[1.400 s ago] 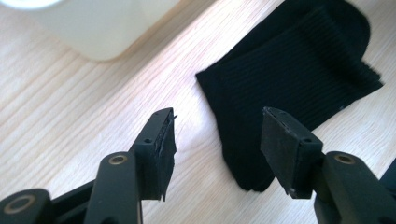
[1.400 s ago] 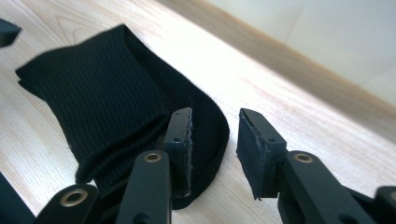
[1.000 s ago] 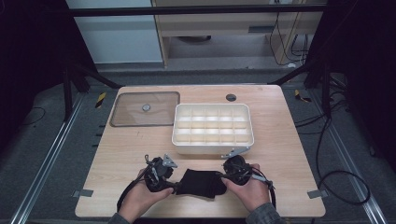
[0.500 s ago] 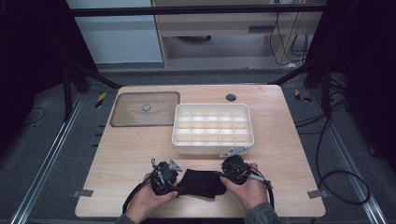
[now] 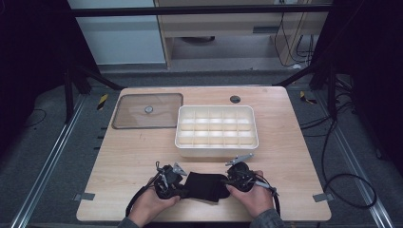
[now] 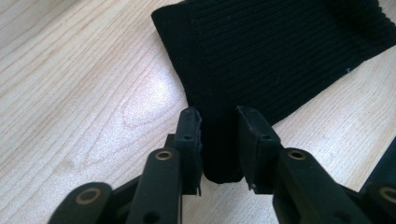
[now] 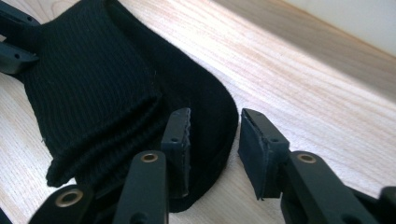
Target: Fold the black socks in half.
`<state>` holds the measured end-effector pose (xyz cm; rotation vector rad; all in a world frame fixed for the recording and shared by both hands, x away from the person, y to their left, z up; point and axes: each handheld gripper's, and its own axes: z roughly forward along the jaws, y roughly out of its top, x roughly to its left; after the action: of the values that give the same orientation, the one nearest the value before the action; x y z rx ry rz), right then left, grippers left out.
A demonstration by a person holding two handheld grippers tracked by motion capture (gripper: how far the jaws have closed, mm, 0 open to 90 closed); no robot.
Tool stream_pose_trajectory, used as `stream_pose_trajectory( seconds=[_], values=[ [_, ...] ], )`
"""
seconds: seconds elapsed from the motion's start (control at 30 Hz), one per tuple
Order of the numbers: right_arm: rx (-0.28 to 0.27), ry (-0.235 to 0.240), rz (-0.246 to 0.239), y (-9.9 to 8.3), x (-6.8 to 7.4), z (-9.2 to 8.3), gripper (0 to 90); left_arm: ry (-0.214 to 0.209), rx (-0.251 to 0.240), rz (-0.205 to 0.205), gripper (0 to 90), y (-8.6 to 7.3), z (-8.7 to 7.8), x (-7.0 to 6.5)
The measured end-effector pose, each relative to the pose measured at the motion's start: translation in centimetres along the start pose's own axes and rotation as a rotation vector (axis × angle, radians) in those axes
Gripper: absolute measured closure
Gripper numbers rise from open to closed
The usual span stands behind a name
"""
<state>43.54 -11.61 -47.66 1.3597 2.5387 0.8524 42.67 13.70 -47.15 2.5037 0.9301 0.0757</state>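
A black ribbed knit cloth (image 5: 206, 186), folded, lies flat near the table's front edge between both hand-held grippers. My left gripper (image 5: 184, 188) is at its left end. In the left gripper view its jaws (image 6: 218, 116) have just been closing and now pinch a narrow corner of the cloth (image 6: 261, 51) between the pads. My right gripper (image 5: 229, 182) is at the cloth's right end. In the right gripper view it (image 7: 215, 116) stands open: one fingertip (image 7: 180, 133) rests on the rounded edge of the cloth (image 7: 93, 79), and bare wood shows before the other.
A white compartment box (image 5: 216, 148) stands just behind the grippers at mid-table. A clear lid (image 5: 128, 118) with a small knob lies at the back left, and a small dark disc (image 5: 235, 99) at the back. The table's front edge is right under the hands.
The left hand has edged slightly right, toward the cloth's left end. The right hand and the cloth have stayed where they were.
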Motion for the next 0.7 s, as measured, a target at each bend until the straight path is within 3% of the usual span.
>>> stream_pose_trajectory(
  seconds=[0.23, 0.7],
  values=[
    [0.007, 0.005, 0.001, -0.22, 0.13, 0.14, 68.8, -0.006, -0.001, 0.014, 77.9, 0.03, -0.06, -0.03],
    [0.031, 0.015, -0.006, -0.13, 0.46, 0.34, 79.6, -0.015, -0.020, 0.017, 81.1, -0.10, -0.16, 0.20]
  ],
)
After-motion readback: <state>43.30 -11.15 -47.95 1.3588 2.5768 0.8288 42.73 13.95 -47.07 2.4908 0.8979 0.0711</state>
